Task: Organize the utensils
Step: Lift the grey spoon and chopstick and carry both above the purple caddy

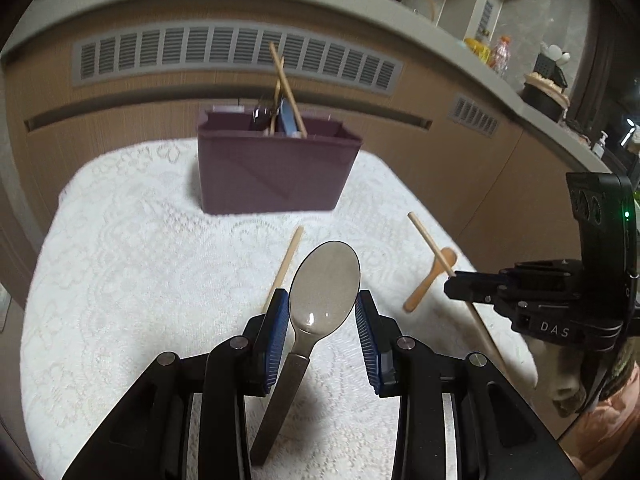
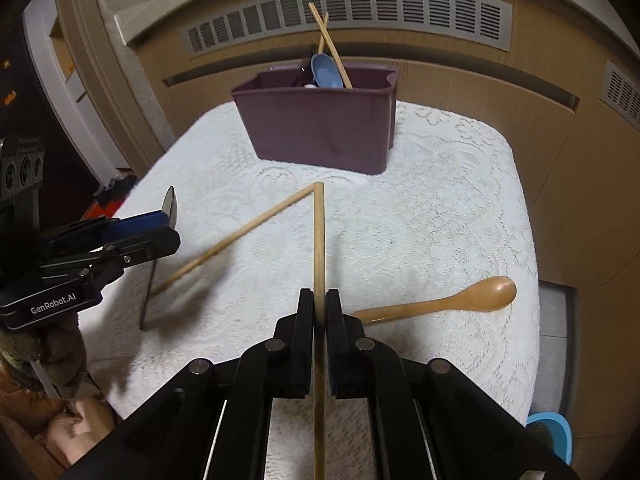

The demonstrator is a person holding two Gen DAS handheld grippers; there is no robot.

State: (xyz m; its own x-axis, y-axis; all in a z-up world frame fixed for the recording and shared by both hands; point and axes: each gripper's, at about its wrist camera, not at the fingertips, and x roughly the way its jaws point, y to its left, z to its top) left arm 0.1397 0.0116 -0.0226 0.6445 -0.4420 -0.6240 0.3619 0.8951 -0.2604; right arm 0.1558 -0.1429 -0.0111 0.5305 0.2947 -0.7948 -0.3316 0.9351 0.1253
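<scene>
Right wrist view: right gripper (image 2: 319, 306) clamps a wooden chopstick (image 2: 319, 240), long axis pointing straight ahead at the purple utensil caddy (image 2: 320, 132) beyond its tip. Left gripper (image 1: 322, 312) has jaws spread around a grey spoon (image 1: 316, 300), grip unclear; caddy (image 1: 276, 172) dead ahead, neither arm clearly nearer

Two close wrist views, both facing the purple caddy (image 1: 276, 168) (image 2: 320, 124)
</scene>
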